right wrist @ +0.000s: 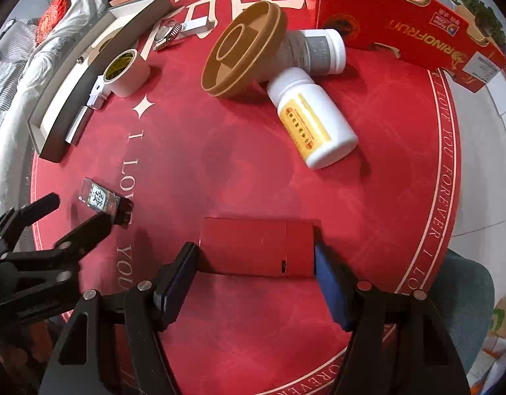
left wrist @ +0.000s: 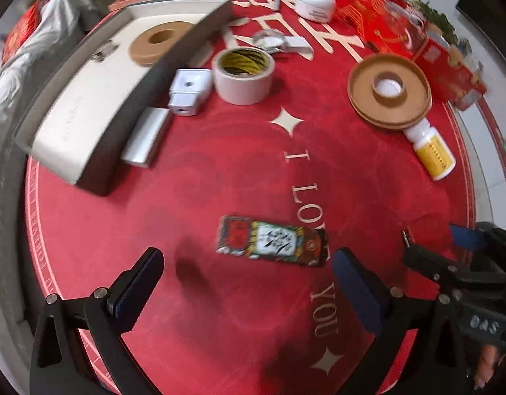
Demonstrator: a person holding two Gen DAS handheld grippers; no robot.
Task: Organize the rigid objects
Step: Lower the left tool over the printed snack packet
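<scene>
A small patterned box (left wrist: 272, 242) lies flat on the red round tablecloth (left wrist: 220, 181). My left gripper (left wrist: 249, 283) hovers open just short of it, nothing between its pads. My right gripper (right wrist: 256, 273) is shut on a plain red box (right wrist: 259, 247), one pad pressed against each end. In the right wrist view the left gripper (right wrist: 78, 210) shows at the left edge, beside the patterned box (right wrist: 101, 197). The right gripper (left wrist: 450, 263) shows at the right edge of the left wrist view.
A grey tray (left wrist: 121, 125) with a brown tape ring stands at the back left. Beside it lie a silver power bank (left wrist: 144, 138), white charger (left wrist: 188, 92) and tape roll (left wrist: 243, 75). A tan disc (right wrist: 239, 52), two white bottles (right wrist: 312, 121) and red cartons (right wrist: 401, 23) fill the back right.
</scene>
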